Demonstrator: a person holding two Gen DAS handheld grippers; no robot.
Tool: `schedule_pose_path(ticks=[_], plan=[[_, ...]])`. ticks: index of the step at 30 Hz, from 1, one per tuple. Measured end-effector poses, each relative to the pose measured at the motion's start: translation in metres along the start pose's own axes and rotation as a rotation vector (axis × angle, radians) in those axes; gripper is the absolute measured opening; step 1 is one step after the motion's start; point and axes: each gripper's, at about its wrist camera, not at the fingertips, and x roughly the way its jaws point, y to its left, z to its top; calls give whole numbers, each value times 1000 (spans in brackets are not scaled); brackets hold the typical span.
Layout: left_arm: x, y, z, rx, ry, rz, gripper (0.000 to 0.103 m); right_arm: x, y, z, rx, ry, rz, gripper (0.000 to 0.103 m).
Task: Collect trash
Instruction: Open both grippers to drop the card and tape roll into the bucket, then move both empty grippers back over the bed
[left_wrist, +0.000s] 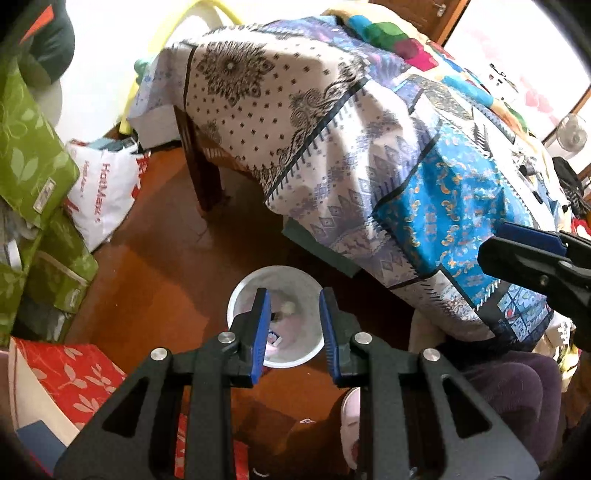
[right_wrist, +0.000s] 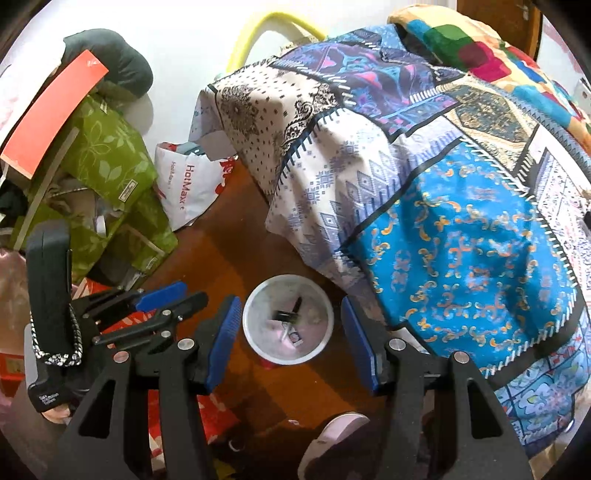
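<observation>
both my hand-held grippers point down at the white bin (right_wrist: 288, 321) standing on the brown floor (left_wrist: 166, 258) beside the bed, whose patchwork bedspread (left_wrist: 369, 147) hangs over the edge.

my left hand-held gripper (left_wrist: 293, 332) has its blue pads a little apart with nothing between them. my right hand-held gripper (right_wrist: 291, 343) stands wider, also empty, the bin framed in the gap.

the right view looks straight into the bin: a dark scrap (right_wrist: 291, 310) and small bits of paper lie at the bottom. the left view shows only pale litter there, partly hidden by a pad. only the right view shows the orange card (right_wrist: 55, 110) atop the green bags (right_wrist: 110, 162); both views show a pink slipper (right_wrist: 332, 435) on the floor below.
</observation>
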Motion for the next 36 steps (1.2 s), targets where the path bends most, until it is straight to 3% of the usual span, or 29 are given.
schedule_pose_path(ticks=[8, 10, 15, 23, 28, 34, 36], plan=[[-52, -16, -7, 51, -92, 30, 28, -30, -2, -11, -7, -60, 1, 52], [-66, -23, -10, 61, -121, 39, 31, -42, -1, -15, -12, -84, -4, 53], [-105, -40, -16, 77, -212, 60, 52, -75, -2, -27, -23, -156, -13, 52], [-166, -86, -25, 155, -386, 63, 55, -139, -9, -50, -30, -333, -69, 52], [-190, -124, -25, 207, -461, 29, 57, -183, -22, -67, -29, -470, -145, 52], [-211, -172, -21, 234, -554, -54, 67, -229, -46, -86, 2, -585, -201, 52], [-214, -186, -15, 229, -561, -94, 77, -240, -56, -91, 22, -618, -223, 52]])
